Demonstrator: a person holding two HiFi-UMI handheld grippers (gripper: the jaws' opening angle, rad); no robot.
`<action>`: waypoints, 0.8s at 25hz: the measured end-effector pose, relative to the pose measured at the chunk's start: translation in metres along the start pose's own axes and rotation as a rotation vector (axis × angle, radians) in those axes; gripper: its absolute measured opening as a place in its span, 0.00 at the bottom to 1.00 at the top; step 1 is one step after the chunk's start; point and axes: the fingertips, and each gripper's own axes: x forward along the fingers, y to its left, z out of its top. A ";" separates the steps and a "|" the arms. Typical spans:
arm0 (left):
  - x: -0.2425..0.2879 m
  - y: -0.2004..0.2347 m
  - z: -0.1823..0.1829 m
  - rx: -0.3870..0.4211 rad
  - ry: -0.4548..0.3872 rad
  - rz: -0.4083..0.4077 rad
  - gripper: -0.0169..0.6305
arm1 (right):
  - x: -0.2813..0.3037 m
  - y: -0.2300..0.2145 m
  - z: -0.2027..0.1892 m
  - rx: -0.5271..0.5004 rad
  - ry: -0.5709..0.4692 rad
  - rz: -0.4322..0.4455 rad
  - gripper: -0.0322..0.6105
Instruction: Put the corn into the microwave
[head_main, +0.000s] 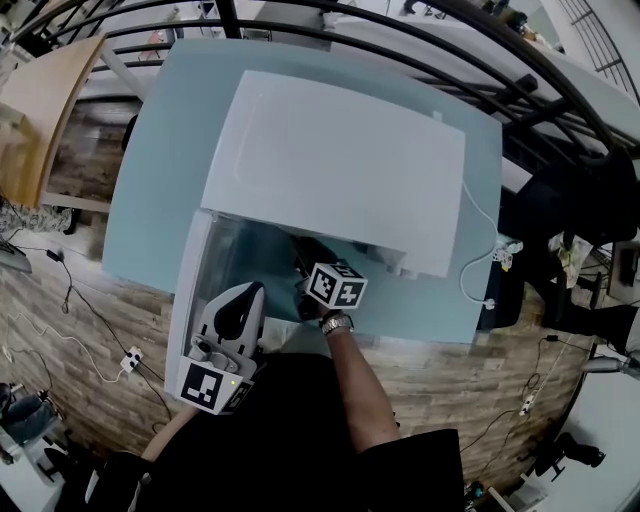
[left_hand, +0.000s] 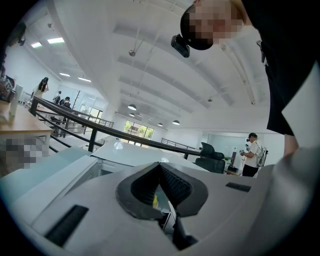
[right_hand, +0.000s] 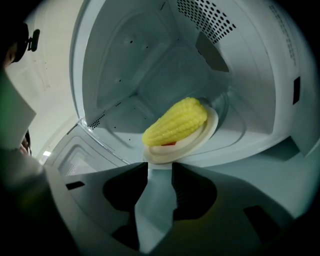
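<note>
Corn lies on a small pale plate. The jaws of my right gripper are clamped on the near rim of that plate. Cob and plate are both inside the cavity of the microwave, above its floor. I cannot tell whether the plate is touching down. A red scrap shows under the cob at the plate's edge, too small for me to name.

My left gripper has its jaws together at the tips with nothing held between them. In the head view it sits just outside the opening, beside the open door, which stands out on the left side. The white microwave rests on a pale blue-green bench, and a white cable trails across the bench on its right.
</note>
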 end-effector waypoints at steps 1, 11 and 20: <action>-0.001 -0.001 0.000 -0.001 -0.001 -0.001 0.03 | -0.001 0.001 -0.001 -0.002 0.000 -0.001 0.28; -0.010 -0.016 -0.005 0.008 -0.011 -0.042 0.03 | -0.026 0.010 -0.026 -0.025 -0.003 0.005 0.28; -0.026 -0.027 -0.009 0.012 -0.021 -0.071 0.03 | -0.061 0.025 -0.029 -0.081 -0.075 -0.015 0.06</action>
